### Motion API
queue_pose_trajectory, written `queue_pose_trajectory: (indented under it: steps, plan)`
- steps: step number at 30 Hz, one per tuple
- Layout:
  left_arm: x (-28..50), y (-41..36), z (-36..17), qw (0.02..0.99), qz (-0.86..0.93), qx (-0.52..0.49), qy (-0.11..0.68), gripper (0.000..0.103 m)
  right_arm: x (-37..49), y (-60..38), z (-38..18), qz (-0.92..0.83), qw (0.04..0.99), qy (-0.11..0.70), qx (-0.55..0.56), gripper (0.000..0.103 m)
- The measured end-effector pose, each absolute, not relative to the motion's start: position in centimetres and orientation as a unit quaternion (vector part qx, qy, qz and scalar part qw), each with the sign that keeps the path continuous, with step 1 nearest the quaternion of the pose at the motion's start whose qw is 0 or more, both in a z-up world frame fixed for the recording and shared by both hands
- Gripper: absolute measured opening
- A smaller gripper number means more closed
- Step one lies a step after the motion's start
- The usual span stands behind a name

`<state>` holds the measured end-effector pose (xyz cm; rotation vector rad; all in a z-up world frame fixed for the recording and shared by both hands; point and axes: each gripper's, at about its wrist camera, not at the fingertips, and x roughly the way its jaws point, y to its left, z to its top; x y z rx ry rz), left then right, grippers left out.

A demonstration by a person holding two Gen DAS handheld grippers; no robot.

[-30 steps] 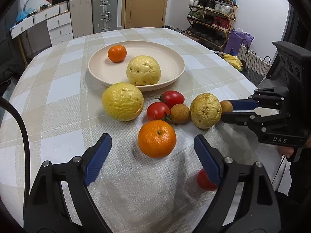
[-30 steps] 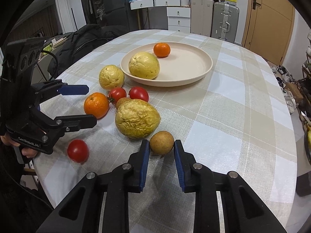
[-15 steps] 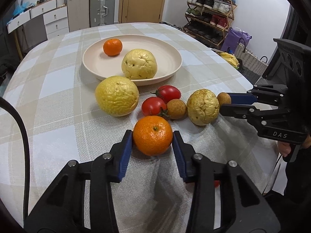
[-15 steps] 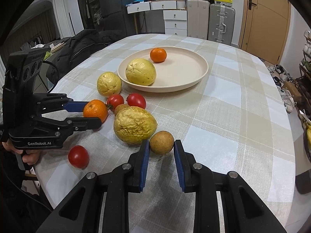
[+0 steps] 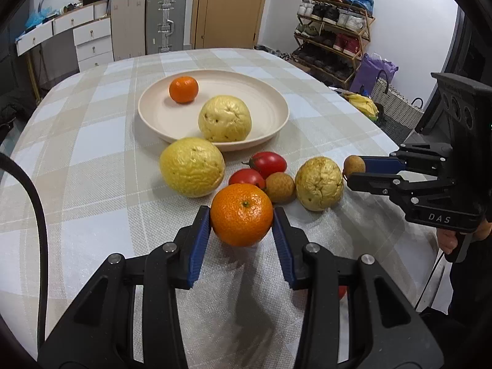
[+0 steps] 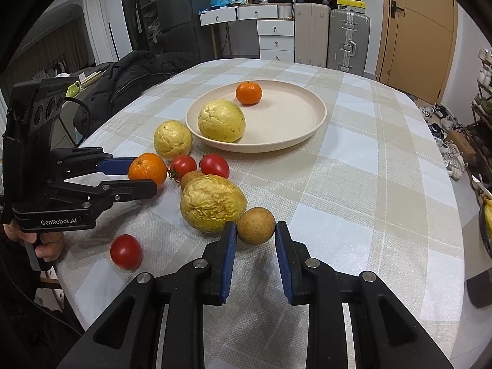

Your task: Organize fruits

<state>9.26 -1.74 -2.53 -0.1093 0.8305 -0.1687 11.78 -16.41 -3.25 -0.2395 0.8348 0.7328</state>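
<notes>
Since a second ago the left gripper (image 5: 242, 215) has come forward and narrowed from wide open until its blue pads sit against both sides of the large orange (image 5: 242, 214), which looks raised slightly off the checked desk (image 5: 92, 160), though that is hard to judge. Glossy and dimpled, it shows a small green stem scar. Beside it, the right gripper (image 6: 255, 230) keeps its narrow gap around the small brown fruit (image 6: 255, 225); whether the pads touch it cannot be told. That fruit is dull and speckled, touching a wrinkled yellow fruit (image 6: 212, 203). Beyond lie two tomatoes (image 5: 267, 163), another brown fruit (image 5: 279, 187), a second yellow fruit (image 5: 192, 166), then the cream plate (image 5: 153, 117) holding a mandarin (image 5: 184, 89) and a third yellow fruit (image 5: 225, 118). One lone tomato (image 6: 126, 251) is mostly hidden behind the left gripper's finger in its own view.
</notes>
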Motion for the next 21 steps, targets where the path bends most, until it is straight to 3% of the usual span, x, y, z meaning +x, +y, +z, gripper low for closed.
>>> queue_pose_trajectory:
  steps: [21]
  plan:
    - [8.0,-0.5,-0.2,0.933,-0.047,-0.052,0.352,0.038,11.6,-17.4,-1.1,0.357,0.865,0.346,-0.058,0.026]
